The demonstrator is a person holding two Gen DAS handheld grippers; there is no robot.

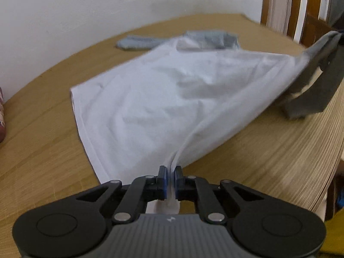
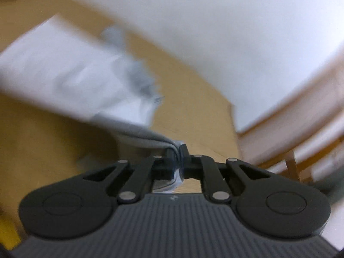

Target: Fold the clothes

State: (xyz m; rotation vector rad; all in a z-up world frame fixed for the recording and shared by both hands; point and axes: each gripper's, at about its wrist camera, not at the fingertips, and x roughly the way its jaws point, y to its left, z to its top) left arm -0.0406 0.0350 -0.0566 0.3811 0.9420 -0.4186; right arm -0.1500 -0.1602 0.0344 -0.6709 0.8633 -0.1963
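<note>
nearest the left wrist camera, the left hand-held gripper is clamped on a pinched corner of the white cotton t-shirt with grey sleeves; a thin fold of white cloth runs between its blue pads and bunches out behind them. the grip sits right at the hem corner, probably so that the whole near edge can be carried over as one straight line when the fold is made.

from that pinch the t-shirt fans away across the light wooden counter. its left edge lies flat on the wood, while the right side rises off the surface toward the upper right, where the right hand-held gripper holds a grey sleeve in the air, and part of that sleeve hangs down toward the counter. in the right wrist view, which is heavily blurred, the right hand-held gripper is closed on a wad of grey and white cloth, and the garment trails off to the left of it.

so the t-shirt stretches between the two grippers along one side, taut enough to show a ridge. that reads as the start of a fold of this side over the body.

beyond the t-shirt, touching its far edge, a grey-blue piece of cloth lies on the counter before the white wall.
</note>
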